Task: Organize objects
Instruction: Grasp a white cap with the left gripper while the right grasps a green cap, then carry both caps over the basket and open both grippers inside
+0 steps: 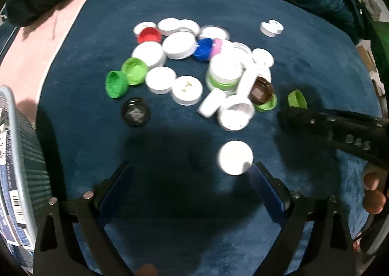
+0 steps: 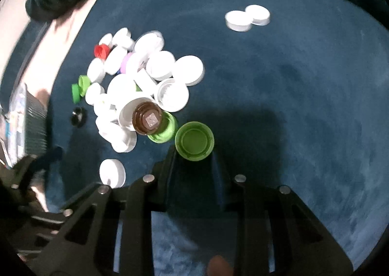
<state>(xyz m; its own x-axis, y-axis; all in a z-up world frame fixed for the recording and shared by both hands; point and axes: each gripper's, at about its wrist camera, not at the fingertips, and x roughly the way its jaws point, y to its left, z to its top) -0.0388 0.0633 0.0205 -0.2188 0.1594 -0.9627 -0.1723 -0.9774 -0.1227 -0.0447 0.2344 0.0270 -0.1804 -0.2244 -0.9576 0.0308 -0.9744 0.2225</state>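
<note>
Pinching a light green cap (image 2: 194,141) by its rim, the right claw (image 2: 194,151) has its two fingers closed narrowly on either side of it, the cap's hollow side facing the camera, just beside the heap of caps (image 2: 145,81). From the left wrist view the same green cap (image 1: 297,98) shows at the tip of the right claw (image 1: 289,111), whose black body bears blurred pale letters that cannot be read for certain. The left claw (image 1: 192,166) stands wide with nothing between its blue-padded fingers (image 1: 265,188), and one lone white cap (image 1: 235,157) lies just beside its right finger. Most caps are white, with red (image 1: 149,35), blue (image 1: 203,48), pink (image 1: 217,46), brown (image 1: 260,89), black (image 1: 135,112) and green ones mixed in, all on a dark blue cloth (image 1: 304,61). One white lid (image 1: 187,89) carries small gold marks, too blurred to read. Two white caps (image 2: 248,18) sit well apart from the heap. A mesh basket (image 1: 22,154) at the left edge holds packaging with a barcode (image 1: 17,197).
</note>
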